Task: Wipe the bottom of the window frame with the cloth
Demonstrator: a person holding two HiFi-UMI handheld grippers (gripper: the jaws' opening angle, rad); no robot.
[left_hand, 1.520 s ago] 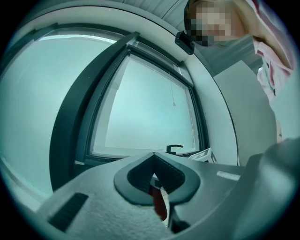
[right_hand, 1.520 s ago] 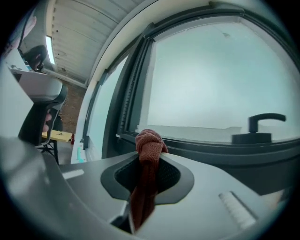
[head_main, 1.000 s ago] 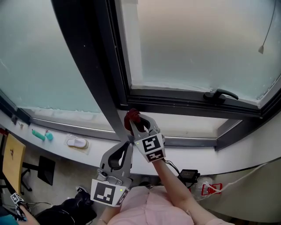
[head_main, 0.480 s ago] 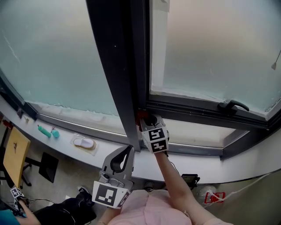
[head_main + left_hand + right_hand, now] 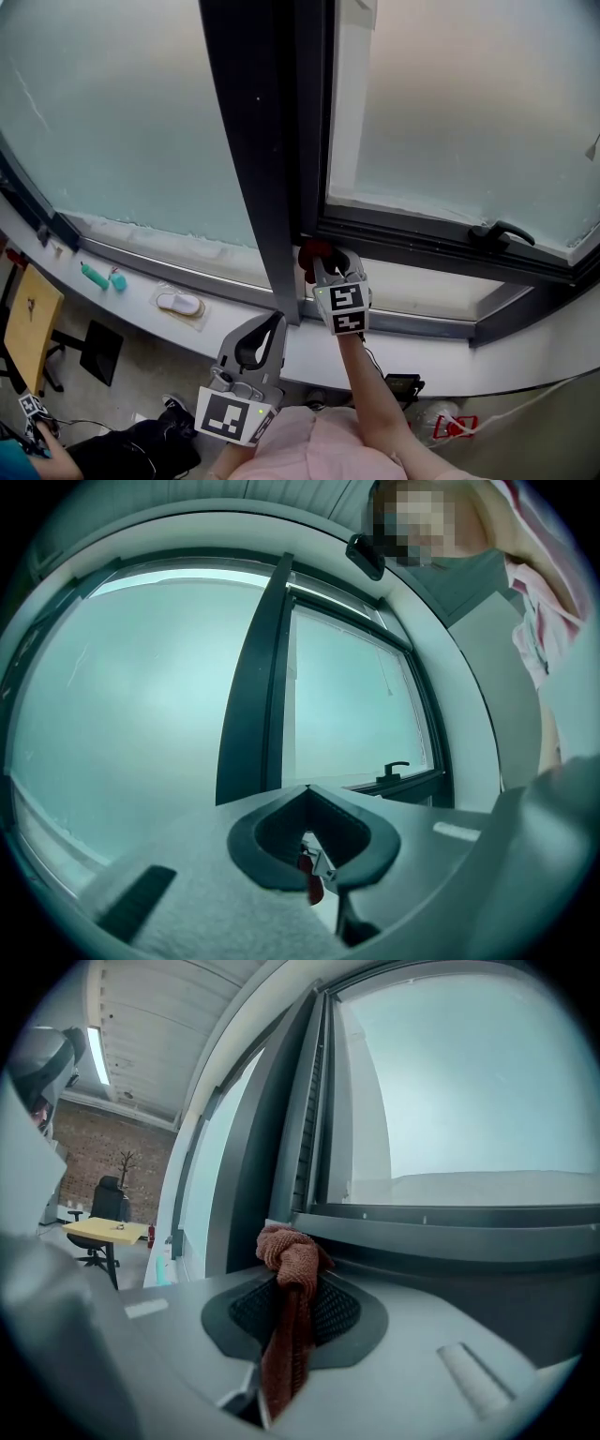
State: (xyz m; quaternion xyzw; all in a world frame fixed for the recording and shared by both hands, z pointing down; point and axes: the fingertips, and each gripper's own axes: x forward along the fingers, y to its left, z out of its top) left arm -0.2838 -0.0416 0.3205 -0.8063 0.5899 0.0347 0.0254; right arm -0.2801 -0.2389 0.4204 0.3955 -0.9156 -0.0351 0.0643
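Two grippers show: the left gripper [image 5: 277, 321] and the right gripper [image 5: 330, 264]. There is one rust-red cloth [image 5: 310, 250], one black window handle [image 5: 502, 232] and two frosted panes, the left pane [image 5: 112, 122] and the right pane [image 5: 469, 112]. On the sill lie two teal items [image 5: 94, 277] and one white item [image 5: 180, 304]. One yellow desk [image 5: 28, 328] stands below.

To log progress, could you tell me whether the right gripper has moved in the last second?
Yes, slightly: the right gripper, shut on the cloth, has edged right, away from the dark upright.

No readable text, label or number anywhere.
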